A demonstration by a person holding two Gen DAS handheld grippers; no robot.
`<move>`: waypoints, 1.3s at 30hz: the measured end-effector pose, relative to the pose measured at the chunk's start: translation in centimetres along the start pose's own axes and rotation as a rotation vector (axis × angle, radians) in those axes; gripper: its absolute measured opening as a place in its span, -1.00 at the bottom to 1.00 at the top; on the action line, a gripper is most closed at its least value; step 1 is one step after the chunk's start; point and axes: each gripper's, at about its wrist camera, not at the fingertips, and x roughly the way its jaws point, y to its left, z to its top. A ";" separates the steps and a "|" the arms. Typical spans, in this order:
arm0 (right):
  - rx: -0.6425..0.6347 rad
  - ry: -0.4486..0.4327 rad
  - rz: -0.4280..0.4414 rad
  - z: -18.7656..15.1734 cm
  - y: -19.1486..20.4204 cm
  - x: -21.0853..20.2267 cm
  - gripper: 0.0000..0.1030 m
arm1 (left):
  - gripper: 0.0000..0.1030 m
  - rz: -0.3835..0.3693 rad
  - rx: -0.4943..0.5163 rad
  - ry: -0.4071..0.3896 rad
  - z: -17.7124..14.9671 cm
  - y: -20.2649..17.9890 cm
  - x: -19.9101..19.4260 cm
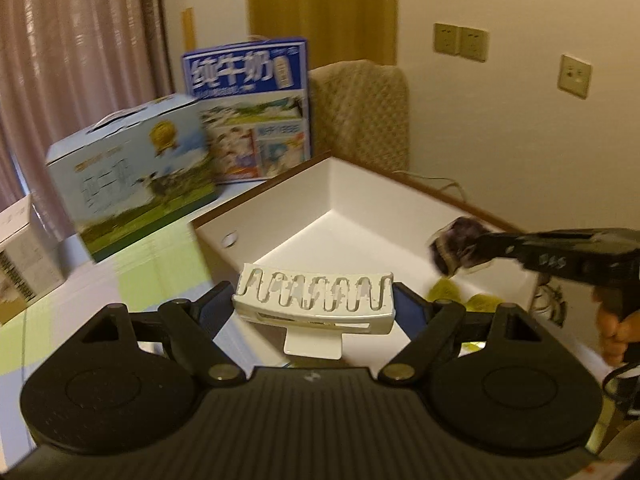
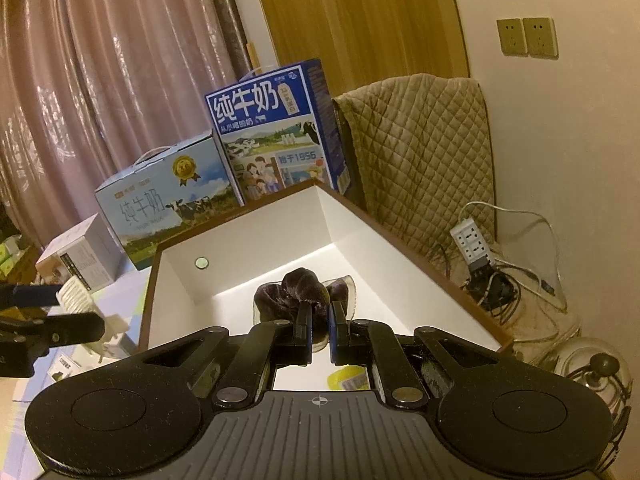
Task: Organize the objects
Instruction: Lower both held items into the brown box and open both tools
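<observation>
Holding a white rack (image 1: 316,300) across wide-spread jaws of my left gripper (image 1: 316,308), low centre, short of the box (image 1: 340,184). My right gripper (image 2: 319,332), nearly closed, pinches a dark slipper (image 2: 296,292) over the box floor. Release low; keep grippers apart.

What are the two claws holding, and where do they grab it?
Left claw pinches a white rack by its two ends. Right claw pinches a dark fuzzy slipper at its near edge.
</observation>
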 end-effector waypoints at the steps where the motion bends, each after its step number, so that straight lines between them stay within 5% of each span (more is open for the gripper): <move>1: 0.001 0.003 0.002 0.1 -0.2 0.0 -0.92 | 0.58 -0.007 -0.001 -0.002 0.3 -0.4 0.2; 11: -0.023 0.106 0.063 1.0 -2.4 1.4 -0.92 | 0.58 -0.085 -0.005 0.043 1.5 -3.3 3.7; 25: -0.067 0.202 0.064 1.4 -3.6 5.1 -0.92 | 0.59 -0.058 0.053 0.193 0.8 -5.6 10.4; 39: -0.073 0.193 0.076 1.7 -3.6 5.2 -0.89 | 0.62 -0.052 0.002 0.189 1.3 -4.5 9.7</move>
